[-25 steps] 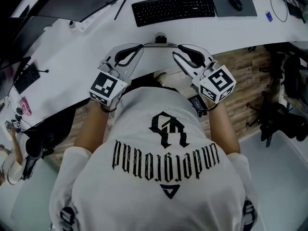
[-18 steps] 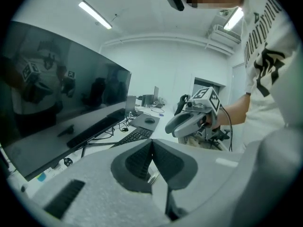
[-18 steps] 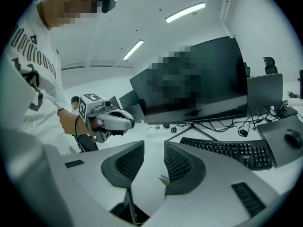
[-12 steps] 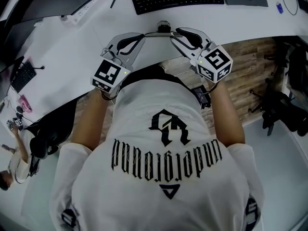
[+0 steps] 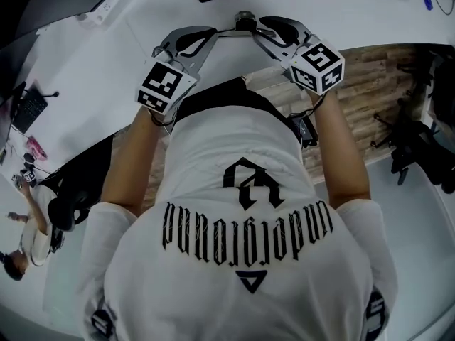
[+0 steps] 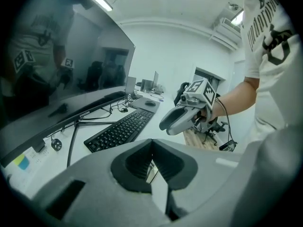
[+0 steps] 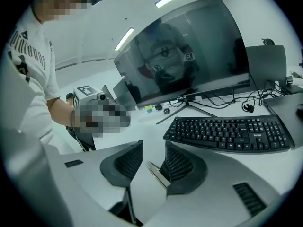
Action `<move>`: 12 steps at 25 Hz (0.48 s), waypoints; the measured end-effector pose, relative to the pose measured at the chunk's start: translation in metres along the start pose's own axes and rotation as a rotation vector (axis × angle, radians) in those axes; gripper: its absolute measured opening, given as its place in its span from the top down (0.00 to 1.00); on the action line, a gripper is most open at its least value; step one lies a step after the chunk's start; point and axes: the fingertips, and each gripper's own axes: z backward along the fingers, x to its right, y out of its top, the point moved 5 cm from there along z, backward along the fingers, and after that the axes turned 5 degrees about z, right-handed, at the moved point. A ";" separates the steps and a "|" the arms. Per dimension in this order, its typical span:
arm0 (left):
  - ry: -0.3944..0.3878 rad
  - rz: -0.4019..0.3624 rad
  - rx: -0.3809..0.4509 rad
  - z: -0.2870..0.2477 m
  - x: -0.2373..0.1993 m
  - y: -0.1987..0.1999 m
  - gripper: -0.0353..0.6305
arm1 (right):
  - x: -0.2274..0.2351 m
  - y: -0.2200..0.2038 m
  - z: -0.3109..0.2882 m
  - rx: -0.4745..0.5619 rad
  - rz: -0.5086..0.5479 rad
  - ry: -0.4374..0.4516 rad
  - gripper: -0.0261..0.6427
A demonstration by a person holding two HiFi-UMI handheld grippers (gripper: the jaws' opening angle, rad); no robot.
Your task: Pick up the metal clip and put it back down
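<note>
The metal clip (image 5: 244, 20) sits at the white desk's near edge between the two gripper tips. My left gripper (image 5: 213, 34) reaches in from the left, and its jaws are shut on a thin metal arm of the clip (image 6: 150, 168). My right gripper (image 5: 259, 28) comes in from the right with its jaws opening. A flat metal strip of the clip (image 7: 156, 172) lies in the gap against the right pad (image 7: 179, 163), and the left pad stands clear of it. The right gripper's body (image 6: 182, 117) also shows in the left gripper view.
A black keyboard (image 7: 227, 134) lies just beyond the clip, with a large monitor (image 7: 184, 56) and cables behind it. A mouse on a pad (image 6: 150, 103) is further right. Wooden floor (image 5: 377, 77) lies past the desk's edge. Another person (image 5: 28, 226) stands at the lower left.
In the head view both grippers and the clip have slid up the frame, closer to the keyboard. They keep the same stance at the desk's edge.
</note>
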 end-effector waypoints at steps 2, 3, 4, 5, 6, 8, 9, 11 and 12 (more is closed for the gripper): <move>-0.006 -0.002 -0.009 -0.007 -0.003 -0.003 0.93 | 0.005 -0.008 -0.006 -0.018 -0.002 0.000 0.79; -0.008 -0.002 -0.015 -0.011 -0.005 -0.005 0.93 | 0.008 -0.012 -0.010 -0.027 -0.005 0.001 0.79; -0.008 0.001 -0.021 -0.014 -0.007 -0.007 0.93 | 0.011 -0.016 -0.013 -0.036 -0.009 0.003 0.79; -0.007 0.005 -0.025 -0.018 -0.010 -0.008 0.93 | 0.014 -0.020 -0.016 -0.043 -0.012 0.004 0.79; -0.006 0.011 -0.027 -0.022 -0.012 -0.009 0.93 | 0.018 -0.022 -0.018 -0.049 -0.011 0.003 0.78; -0.010 0.021 -0.033 -0.029 -0.014 -0.011 0.93 | 0.025 -0.027 -0.022 -0.061 -0.008 -0.002 0.78; -0.017 0.023 -0.040 -0.032 -0.015 -0.013 0.93 | 0.027 -0.029 -0.024 -0.068 -0.009 -0.004 0.78; -0.030 0.025 -0.054 -0.036 -0.016 -0.018 0.93 | 0.029 -0.035 -0.030 -0.085 -0.014 0.001 0.78; -0.036 0.027 -0.059 -0.038 -0.016 -0.020 0.93 | 0.031 -0.039 -0.034 -0.096 -0.018 0.006 0.78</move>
